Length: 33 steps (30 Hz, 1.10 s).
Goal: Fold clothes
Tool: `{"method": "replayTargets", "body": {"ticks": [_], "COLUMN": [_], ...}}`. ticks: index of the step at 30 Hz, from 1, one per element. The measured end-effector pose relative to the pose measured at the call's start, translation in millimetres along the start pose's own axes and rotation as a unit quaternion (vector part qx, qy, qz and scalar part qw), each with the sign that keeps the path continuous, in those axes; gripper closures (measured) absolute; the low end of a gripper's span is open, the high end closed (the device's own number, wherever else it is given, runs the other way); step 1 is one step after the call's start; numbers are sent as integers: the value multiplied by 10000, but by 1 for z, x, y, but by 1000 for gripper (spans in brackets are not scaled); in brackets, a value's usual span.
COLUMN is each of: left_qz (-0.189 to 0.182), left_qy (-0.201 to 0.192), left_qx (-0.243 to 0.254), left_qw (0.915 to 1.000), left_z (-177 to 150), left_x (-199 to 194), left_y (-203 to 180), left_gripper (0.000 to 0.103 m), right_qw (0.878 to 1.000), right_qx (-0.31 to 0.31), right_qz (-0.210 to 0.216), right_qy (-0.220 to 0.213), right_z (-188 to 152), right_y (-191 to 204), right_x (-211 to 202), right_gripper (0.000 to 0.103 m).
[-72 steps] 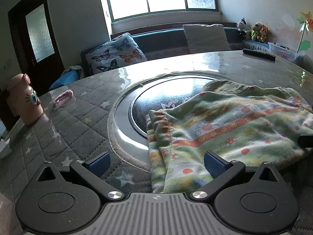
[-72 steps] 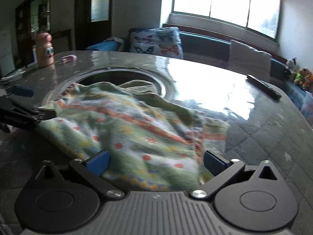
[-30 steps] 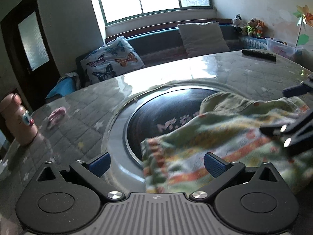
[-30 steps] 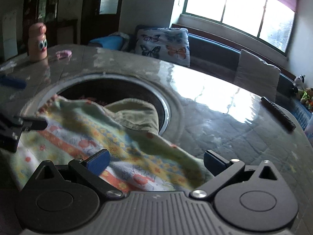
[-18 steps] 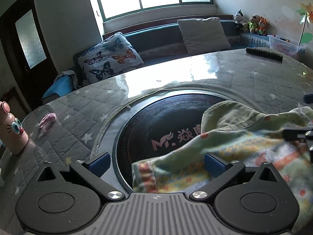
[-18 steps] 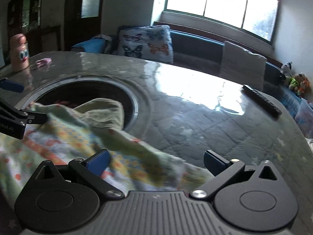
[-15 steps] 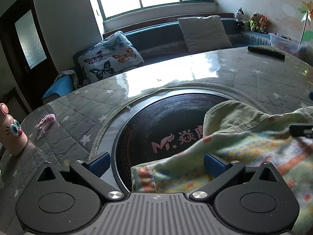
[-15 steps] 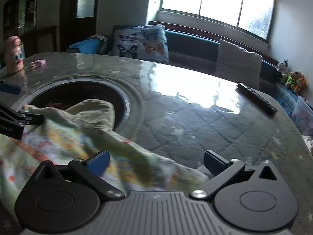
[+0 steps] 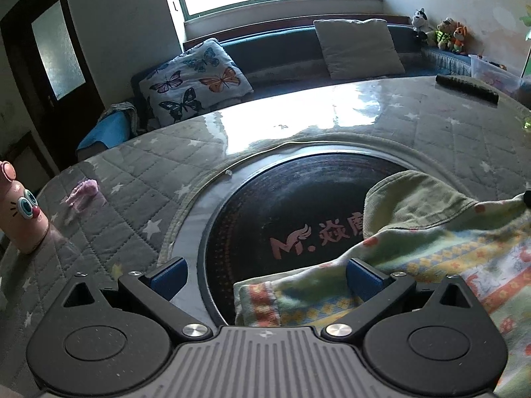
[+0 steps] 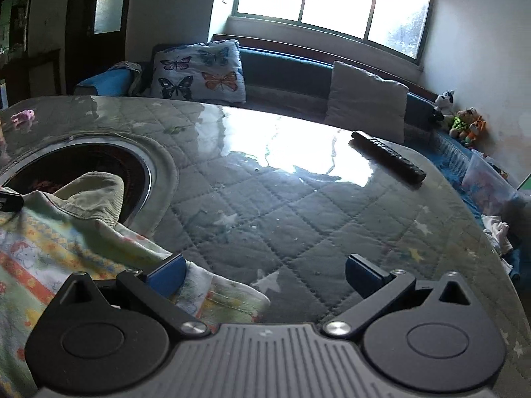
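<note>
A patterned garment [image 9: 441,262] with orange, yellow and green stripes lies on the round table, partly over the dark inset disc [image 9: 298,205]. A plain green part [image 9: 415,199] folds up at its far edge. My left gripper [image 9: 265,278] is open, and the garment's striped left corner [image 9: 259,298] lies between its fingers. In the right wrist view the garment [image 10: 59,232] fills the lower left. My right gripper [image 10: 265,273] is open, its left finger [image 10: 167,273] over the cloth's right corner. Each gripper's tip shows at the other view's edge.
A black remote [image 10: 388,157] lies on the far right of the quilted table cover [image 10: 298,219]. A pink bottle with eyes [image 9: 20,212] and a small pink scrap [image 9: 83,192] sit at the left. Behind the table runs a bench with a butterfly pillow [image 9: 195,79].
Both grippers have drawn back and turned outwards, staying open. The garment has slid to the right in the left view and to the left in the right view.
</note>
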<state>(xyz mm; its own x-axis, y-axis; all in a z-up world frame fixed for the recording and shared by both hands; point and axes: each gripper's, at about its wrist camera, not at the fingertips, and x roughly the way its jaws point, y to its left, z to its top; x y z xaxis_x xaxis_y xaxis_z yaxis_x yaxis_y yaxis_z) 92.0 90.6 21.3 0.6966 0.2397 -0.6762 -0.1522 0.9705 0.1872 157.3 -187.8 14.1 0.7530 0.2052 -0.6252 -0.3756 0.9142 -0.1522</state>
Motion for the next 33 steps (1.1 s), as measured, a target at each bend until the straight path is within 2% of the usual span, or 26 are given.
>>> {"method": "replayTargets", "body": {"ticks": [7,15,22,29,33], "left_qz": [-231,-155,-98,-200,-170], "left_qy": [-13,262,113,-41,-126], "left_qx": [219,237,230,324,382], "left_qw": [9995,9993,9996,9993,9990], "left_z": [15,22,14,-5,-21], "left_x": [-2,19,1,-32,-48], "left_y": [-19,-27,-22,-27,-32], "left_gripper": [0,0,0,0,0], "right_qw": [9998,9997,9985,9905,9857], "right_qx": [-16,-128,-164,-673,-1096], "right_qz": [167,199,496,1162,1236], "right_qy": [-129,-7,-169,-311,-331], "right_z": [3,-1,-2,-5,-14], "right_y": [6,13,20,58,78], "right_x": [-5,-2,-20,-39,-45], "right_gripper": [0,0,0,0,0]}}
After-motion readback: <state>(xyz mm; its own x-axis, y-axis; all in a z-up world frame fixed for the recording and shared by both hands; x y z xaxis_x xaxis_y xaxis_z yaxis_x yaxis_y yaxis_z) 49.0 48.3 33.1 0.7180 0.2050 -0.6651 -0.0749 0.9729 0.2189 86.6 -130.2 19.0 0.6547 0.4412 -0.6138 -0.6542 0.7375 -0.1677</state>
